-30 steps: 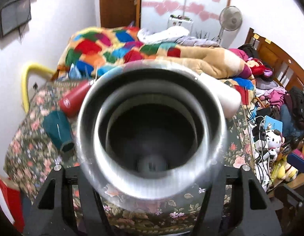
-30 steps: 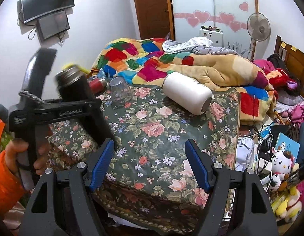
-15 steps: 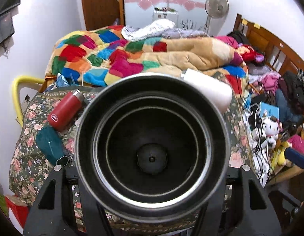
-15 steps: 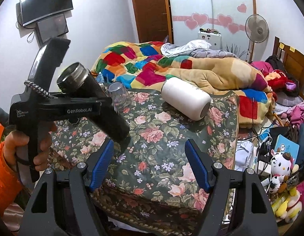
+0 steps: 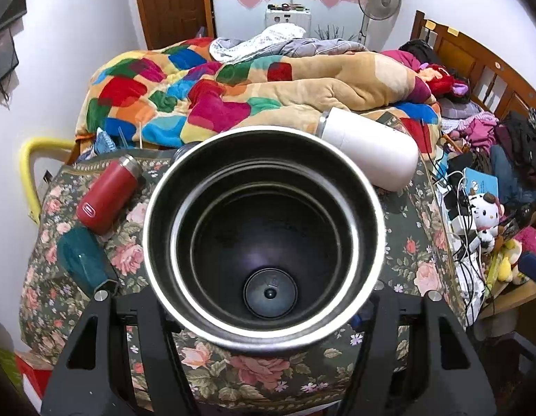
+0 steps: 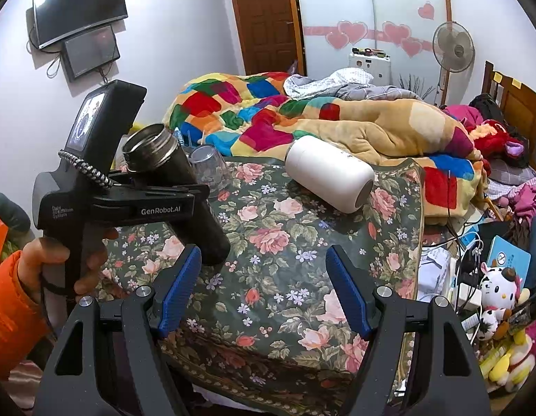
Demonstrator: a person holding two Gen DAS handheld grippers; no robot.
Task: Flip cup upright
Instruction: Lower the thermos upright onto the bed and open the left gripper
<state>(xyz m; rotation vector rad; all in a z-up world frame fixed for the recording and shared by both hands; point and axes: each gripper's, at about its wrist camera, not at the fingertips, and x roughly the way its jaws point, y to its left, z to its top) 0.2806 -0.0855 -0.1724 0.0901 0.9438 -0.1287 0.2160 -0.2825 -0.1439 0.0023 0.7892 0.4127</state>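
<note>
My left gripper [image 5: 264, 315] is shut on a black steel cup [image 5: 264, 232], whose open mouth fills the left wrist view. In the right wrist view the same cup [image 6: 195, 201] is tilted, mouth up and to the left, its base low over the floral tablecloth [image 6: 285, 242], held by the left gripper [image 6: 157, 204]. My right gripper [image 6: 264, 294] is open and empty, blue pads apart, near the table's front edge.
A white flask [image 6: 330, 176] lies on its side at the back right. A clear glass [image 6: 210, 170] stands mouth down behind the black cup. A red flask [image 5: 106, 196] and a teal cup [image 5: 82, 260] lie at the left. Bedding lies behind; clutter is at the right.
The left gripper has turned the black cup from nearly mouth-up vertical at the far left toward a tilted pose and brought it lower, closer to the tablecloth. The right gripper has stayed still.
</note>
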